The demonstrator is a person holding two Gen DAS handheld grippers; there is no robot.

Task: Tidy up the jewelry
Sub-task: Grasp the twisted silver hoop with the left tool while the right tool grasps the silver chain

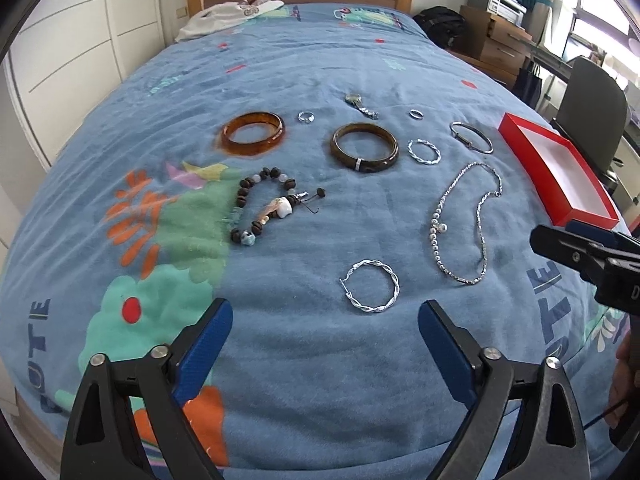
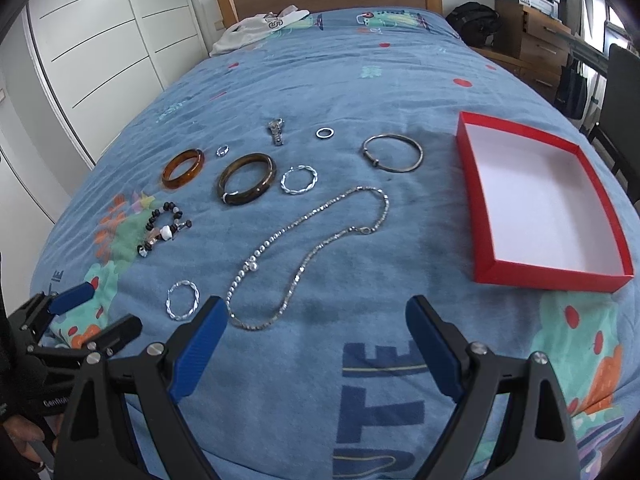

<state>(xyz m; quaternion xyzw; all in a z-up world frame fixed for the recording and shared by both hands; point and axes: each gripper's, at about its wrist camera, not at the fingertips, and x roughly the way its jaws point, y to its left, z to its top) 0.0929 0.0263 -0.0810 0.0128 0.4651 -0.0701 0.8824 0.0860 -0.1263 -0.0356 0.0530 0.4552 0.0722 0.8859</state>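
**Both tongs released above the bed, jewelry still laid out, box empty**

Left wrist view: left tongs (image 1: 325, 322) spread wide, nothing between the blue pads (image 1: 206, 344), held above the blue blanket (image 1: 288, 380). Just ahead of them lies a twisted silver hoop (image 1: 371, 287). Further up: beaded bracelet (image 1: 267, 210) at centre-left, amber bangle (image 1: 253, 133) beyond it, dark brown bangle (image 1: 365, 147) to the right of the amber one. Small ring (image 1: 306, 116) between the two bangles, towards the headboard. Watch (image 1: 360, 105) beyond the brown bangle. Second, smaller twisted hoop (image 1: 424, 151) right of the brown bangle, plain ring (image 1: 416, 113) above it, thin silver bangle (image 1: 471, 137) further right. Silver necklace (image 1: 466, 224) in a loose loop at right. Red box (image 1: 516, 130) with white interior at the far right edge of the bed, empty. Right tongs' tips enter at the right edge, near the box's near corner.

Right wrist view: right tongs (image 2: 316, 328) also released, pads empty, hovering over the near end of the necklace (image 2: 308, 256). Red box (image 2: 544, 280) to the right, well apart from the jewelry, nothing inside. Large hoop (image 2: 183, 300) just left of the tongs. Left tongs (image 2: 94, 310) visible low left, spread open, a hand partly in view below them. All pieces lie on the blanket, none touching the box.
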